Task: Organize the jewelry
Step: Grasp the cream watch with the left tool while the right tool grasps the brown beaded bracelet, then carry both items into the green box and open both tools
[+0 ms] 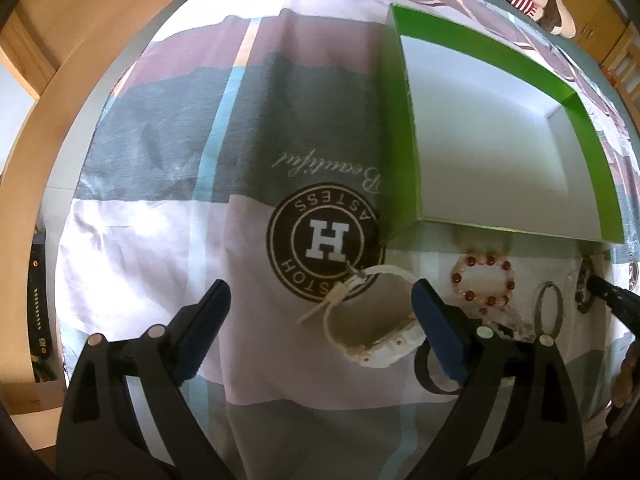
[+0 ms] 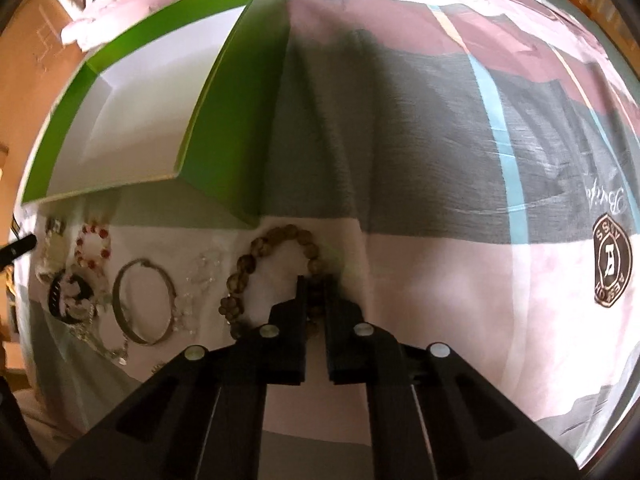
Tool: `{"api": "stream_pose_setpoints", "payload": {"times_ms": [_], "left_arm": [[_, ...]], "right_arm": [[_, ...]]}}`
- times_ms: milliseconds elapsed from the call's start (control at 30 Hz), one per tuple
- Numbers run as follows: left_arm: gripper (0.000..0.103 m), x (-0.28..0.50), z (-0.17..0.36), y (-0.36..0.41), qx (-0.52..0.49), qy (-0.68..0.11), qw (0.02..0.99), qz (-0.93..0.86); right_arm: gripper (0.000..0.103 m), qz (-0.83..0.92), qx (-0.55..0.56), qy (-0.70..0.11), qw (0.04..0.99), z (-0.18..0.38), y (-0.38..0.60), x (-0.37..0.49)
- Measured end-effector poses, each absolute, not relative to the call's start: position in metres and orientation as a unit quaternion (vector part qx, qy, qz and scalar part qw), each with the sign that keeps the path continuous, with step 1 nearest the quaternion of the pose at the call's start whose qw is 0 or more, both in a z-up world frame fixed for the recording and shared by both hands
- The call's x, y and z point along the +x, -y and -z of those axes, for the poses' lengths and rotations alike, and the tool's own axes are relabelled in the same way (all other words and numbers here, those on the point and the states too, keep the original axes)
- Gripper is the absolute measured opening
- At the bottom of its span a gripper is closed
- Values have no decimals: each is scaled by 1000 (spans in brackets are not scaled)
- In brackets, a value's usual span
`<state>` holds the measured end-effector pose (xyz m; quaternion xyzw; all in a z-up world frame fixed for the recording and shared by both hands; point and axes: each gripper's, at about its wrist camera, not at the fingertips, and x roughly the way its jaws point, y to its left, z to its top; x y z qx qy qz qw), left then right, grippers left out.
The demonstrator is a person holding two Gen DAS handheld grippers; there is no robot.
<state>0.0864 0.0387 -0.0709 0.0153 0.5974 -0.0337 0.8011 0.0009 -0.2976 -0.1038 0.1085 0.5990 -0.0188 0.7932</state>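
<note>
1. Right gripper (image 2: 315,286), jaws nearly closed, appears to pinch the brown bead bracelet (image 2: 256,258) on the bedspread (image 2: 420,280); lift straight up, keeping beads clamped.
2. Left gripper (image 1: 320,296), wide open and empty, hovers over the white watch (image 1: 372,332).
3. Green box (image 2: 224,128), just beside the jewelry, holds nothing visible.

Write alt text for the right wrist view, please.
The right gripper is closed on a brown bead bracelet lying on a bedsheet. To its left lie a metal bangle and other jewelry, in front of an empty green box.
</note>
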Motion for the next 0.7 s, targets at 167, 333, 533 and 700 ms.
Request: {"api": "stream_pose_setpoints", "payload": {"times_ms": [167, 333, 533, 700], "left_arm": [[79, 91, 83, -46, -12, -611, 790, 45], [47, 94, 97, -39, 7, -621, 782, 52], [11, 90, 99, -26, 38, -612, 788, 59], [8, 82, 83, -25, 32, -586, 807, 60]], "right_arm": [[7, 11, 88, -575, 814, 83, 304, -1], [7, -3, 79, -572, 817, 82, 290, 1], [7, 1, 93, -574, 814, 93, 295, 12], [7, 2, 106, -543, 833, 78, 297, 8]]}}
